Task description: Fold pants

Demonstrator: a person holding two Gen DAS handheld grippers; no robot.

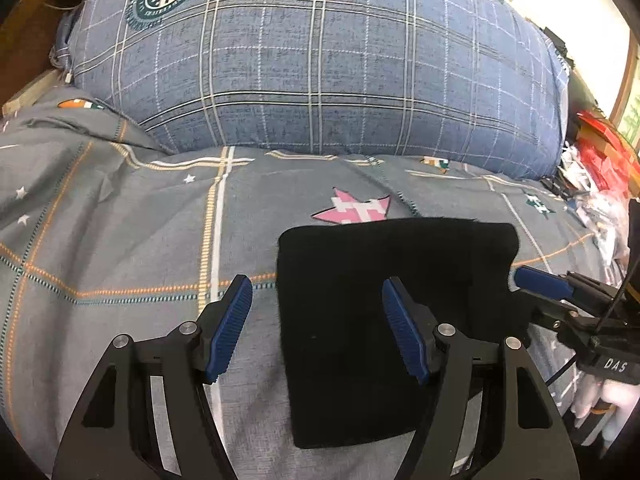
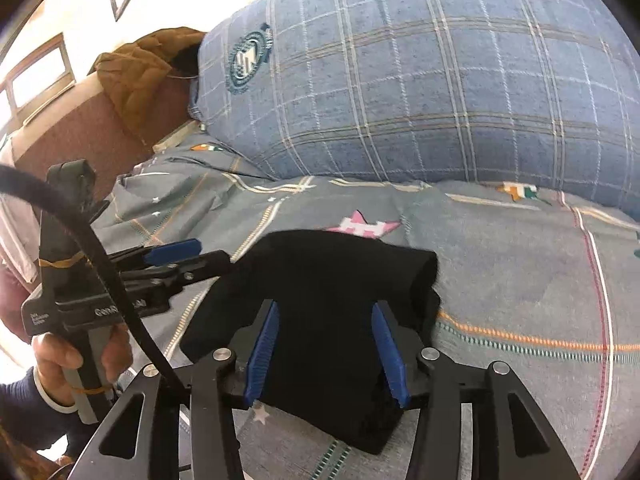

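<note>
Right wrist view: pants (image 2: pixel 320 320) lie folded on the bed (image 2: pixel 520 280).
Both tools parted, empty; left tool (image 2: pixel 188 258) at nine o'clock. Next, probably smoothing.

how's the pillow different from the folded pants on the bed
The pillow is blue plaid with a round crest; the pants are plain black. The pillow is puffed up and bulky at the far end of the bed; the pants lie flat, folded into a small rectangle nearer the grippers. Both rest on the grey bedsheet.
</note>
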